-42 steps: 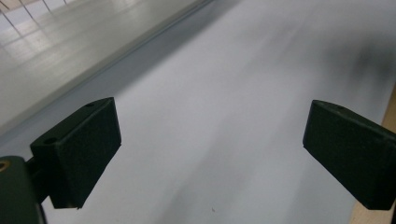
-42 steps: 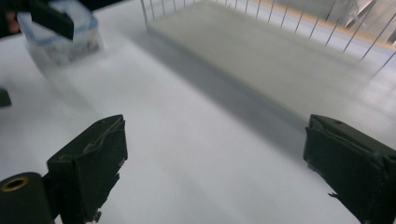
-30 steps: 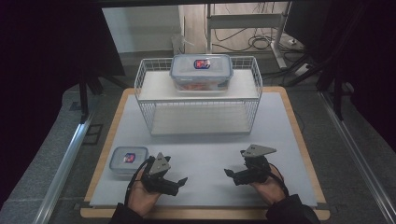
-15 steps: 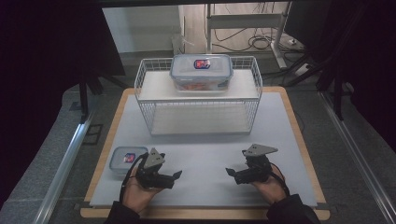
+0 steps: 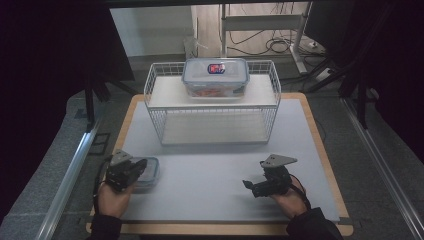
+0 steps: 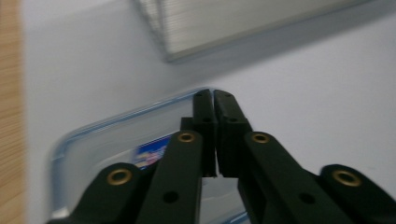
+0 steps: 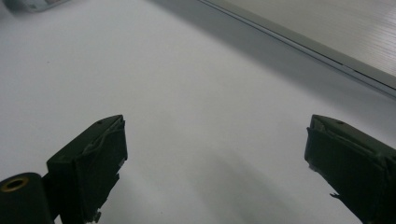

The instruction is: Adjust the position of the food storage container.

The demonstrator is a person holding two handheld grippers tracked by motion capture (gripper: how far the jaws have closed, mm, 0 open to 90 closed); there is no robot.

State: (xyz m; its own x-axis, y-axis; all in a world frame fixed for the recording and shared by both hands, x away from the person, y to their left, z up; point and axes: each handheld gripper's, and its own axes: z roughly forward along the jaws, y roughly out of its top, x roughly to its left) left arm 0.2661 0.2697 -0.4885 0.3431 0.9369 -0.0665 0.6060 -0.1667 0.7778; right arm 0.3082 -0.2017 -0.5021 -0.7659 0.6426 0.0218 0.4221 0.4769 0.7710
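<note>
Hovering over the small lidded plastic food box point(image 5: 145, 172) at the near left of the white mat point(image 5: 210, 175), the left gripper point(image 5: 131, 170) has just been closing and its jaws now meet tip to tip with nothing between them, as the left gripper view shows above the clear lid point(image 6: 107, 149). That box looks light and rigid, with a smooth, probably slippery lid; I would take it across its short sides or under the rim, not on the flat top. Its contents cannot be made out. The right gripper point(image 5: 250, 186) rests on the mat with its jaws wide apart and empty. On the wire rack point(image 5: 155, 107) behind sits a larger lidded food container point(image 5: 215, 77) with something orange inside.
</note>
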